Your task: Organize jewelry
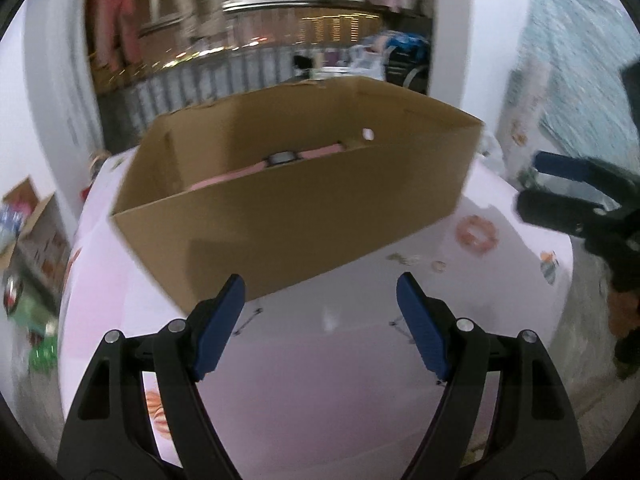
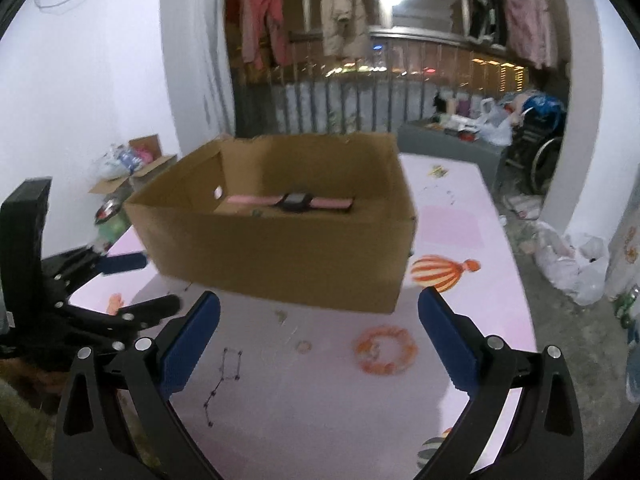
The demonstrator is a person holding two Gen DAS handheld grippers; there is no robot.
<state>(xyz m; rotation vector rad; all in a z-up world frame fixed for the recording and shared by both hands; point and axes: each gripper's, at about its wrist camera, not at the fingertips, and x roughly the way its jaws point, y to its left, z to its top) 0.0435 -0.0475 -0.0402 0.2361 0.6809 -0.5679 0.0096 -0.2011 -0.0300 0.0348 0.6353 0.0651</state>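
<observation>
An open cardboard box (image 1: 296, 208) (image 2: 280, 256) stands on the pink mat (image 2: 320, 400). Inside it lies a watch (image 2: 296, 201) (image 1: 280, 158) with a pink strap. A small ring (image 2: 303, 346) (image 1: 439, 267) and a tiny pale trinket (image 2: 281, 315) (image 1: 404, 258) lie on the mat in front of the box. My left gripper (image 1: 320, 284) (image 2: 148, 284) hovers open before the box's near wall, holding nothing. My right gripper (image 2: 320, 300) (image 1: 532, 188) is open too, above the ring and trinket, with nothing between its blue pads (image 2: 192, 344).
The mat bears prints: a hot-air balloon (image 2: 440, 272), an orange wreath shape (image 2: 386, 350) and dotted line figures (image 2: 228, 372). Plastic bags (image 2: 572, 264) lie on the floor at the right, another open carton (image 2: 132, 168) at the back left, a railing with hanging clothes (image 2: 344, 24) behind.
</observation>
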